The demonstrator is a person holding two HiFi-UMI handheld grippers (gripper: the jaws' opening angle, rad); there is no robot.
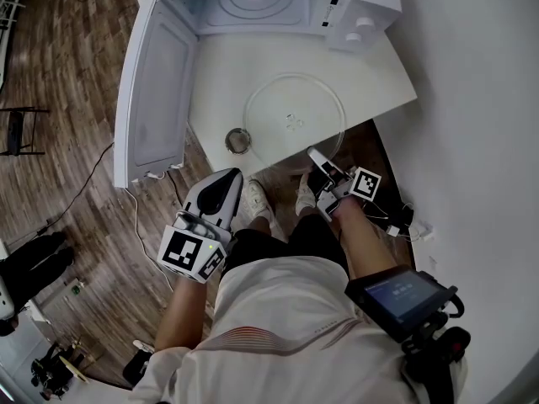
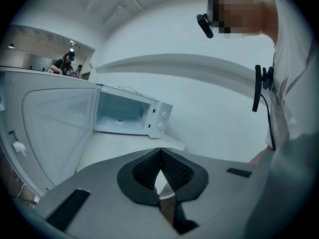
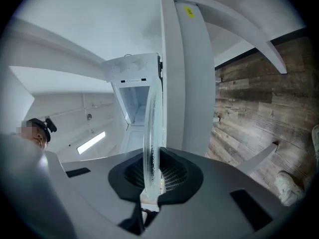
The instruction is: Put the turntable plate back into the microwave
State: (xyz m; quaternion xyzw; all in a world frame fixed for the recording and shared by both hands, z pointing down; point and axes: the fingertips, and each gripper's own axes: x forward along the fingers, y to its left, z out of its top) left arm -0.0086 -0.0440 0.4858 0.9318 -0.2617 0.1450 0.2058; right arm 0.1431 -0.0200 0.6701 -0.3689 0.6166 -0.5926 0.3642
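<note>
So, head view first: the microwave (image 1: pixel 354 11) sits at the far end of a white table (image 1: pixel 383 82) with its door (image 1: pixel 156 91) swung wide open to the left. The glass plate (image 1: pixel 295 112) is out on the table in front of it, not inside, and its near rim comes right up to the table's front edge. A small round metal piece (image 1: pixel 238 140) sits just beside the plate's left side. The right gripper (image 1: pixel 317 156) has its tip on the plate's near-right rim. The left gripper (image 1: pixel 229 175) hangs off the front of the table, above the wooden floor (image 1: pixel 76 167), apart from the plate.

In the left gripper view, the jaws are pressed together at the tips with nothing between them (the left gripper (image 2: pixel 160 156) is just empty). Past them you can see the table (image 2: pixel 124 143), the microwave (image 2: pixel 149 116) and the inside of its open door (image 2: pixel 55 128).

The right gripper view is rolled over sideways. The right gripper (image 3: pixel 151 176) is pinching the plate (image 3: pixel 151 128) by its rim, with a pad on each face of the glass and the plate seen edge-on, running away from the jaws. Beyond it is the microwave (image 3: pixel 134 78), and the wooden floor (image 3: pixel 259 108) fills the right side.
</note>
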